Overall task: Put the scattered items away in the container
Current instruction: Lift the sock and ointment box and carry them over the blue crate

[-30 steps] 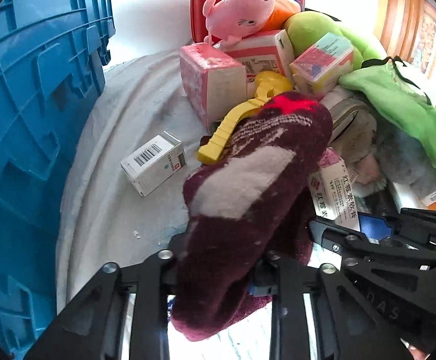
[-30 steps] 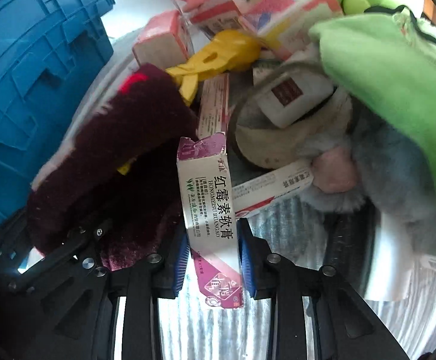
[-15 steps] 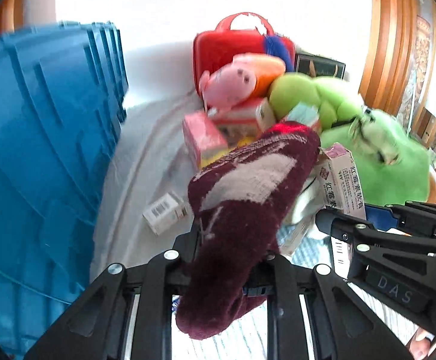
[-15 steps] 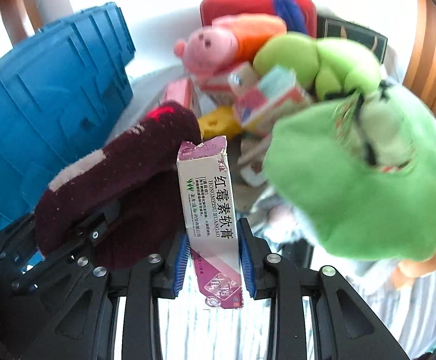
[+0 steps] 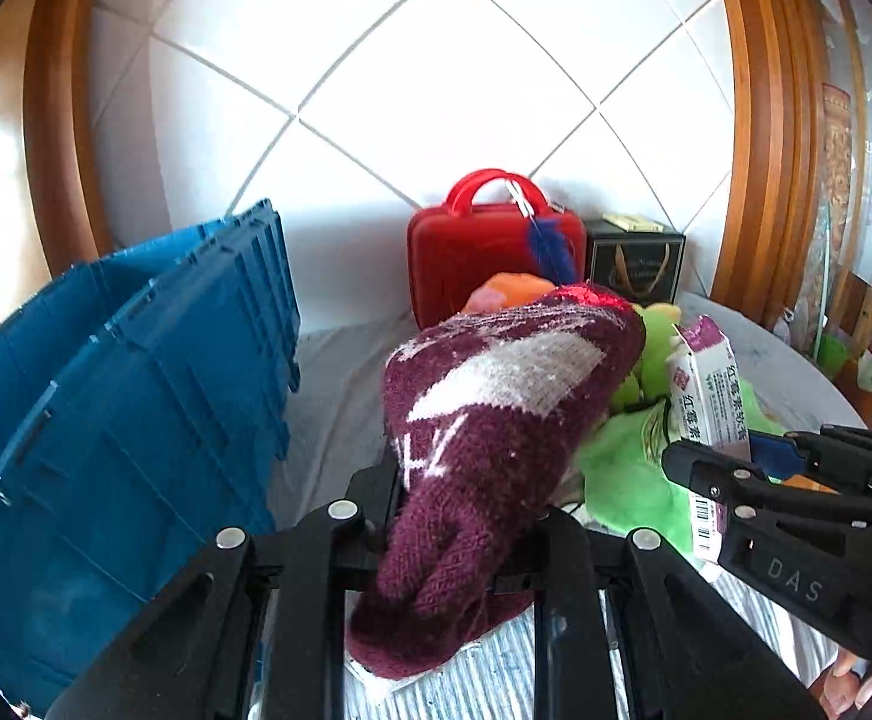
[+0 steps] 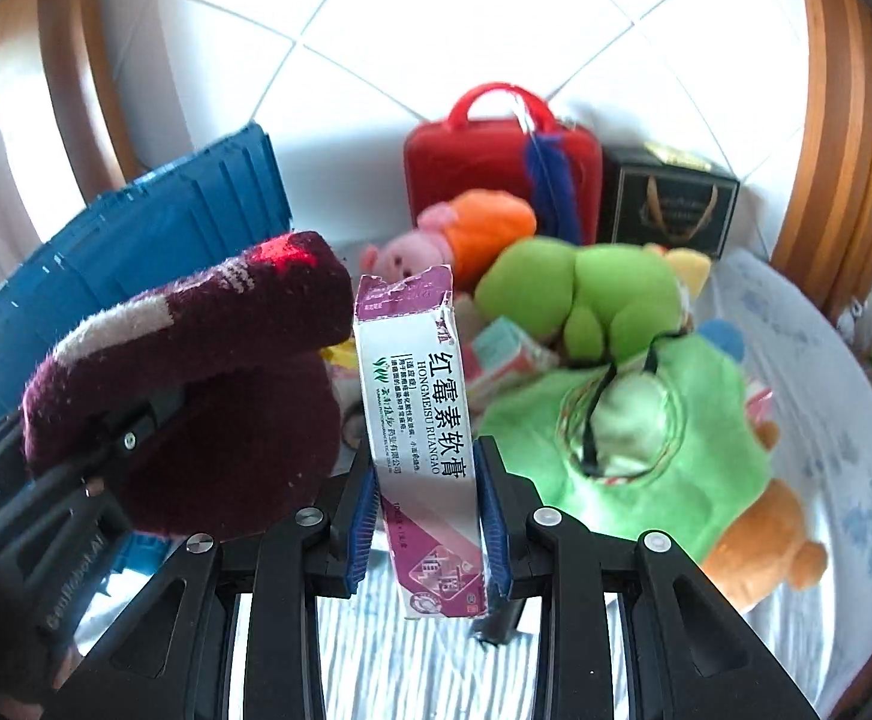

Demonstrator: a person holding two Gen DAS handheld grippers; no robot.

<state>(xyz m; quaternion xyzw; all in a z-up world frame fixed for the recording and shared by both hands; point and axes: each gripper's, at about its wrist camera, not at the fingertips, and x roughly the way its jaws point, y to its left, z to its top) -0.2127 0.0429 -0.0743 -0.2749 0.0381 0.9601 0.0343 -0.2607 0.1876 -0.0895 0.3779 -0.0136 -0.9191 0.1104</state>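
My left gripper is shut on a maroon knitted sock with white patches and a red toe, lifted well above the table. In the right wrist view that sock hangs at the left with the left gripper under it. My right gripper is shut on a purple and white ointment box, upright between the blue pads. The same box shows at the right of the left wrist view. The blue plastic crate stands to the left, its outer wall facing me.
On the table behind lie a red case, a black gift box, a pink and orange plush, a green plush, a green plush hat, a brown plush and small boxes. A tiled wall rises beyond.
Both grippers have risen from the pile, carrying the sock and the ointment box. The views now tilt up, showing the wall, the crate's top edge and the items farther below.
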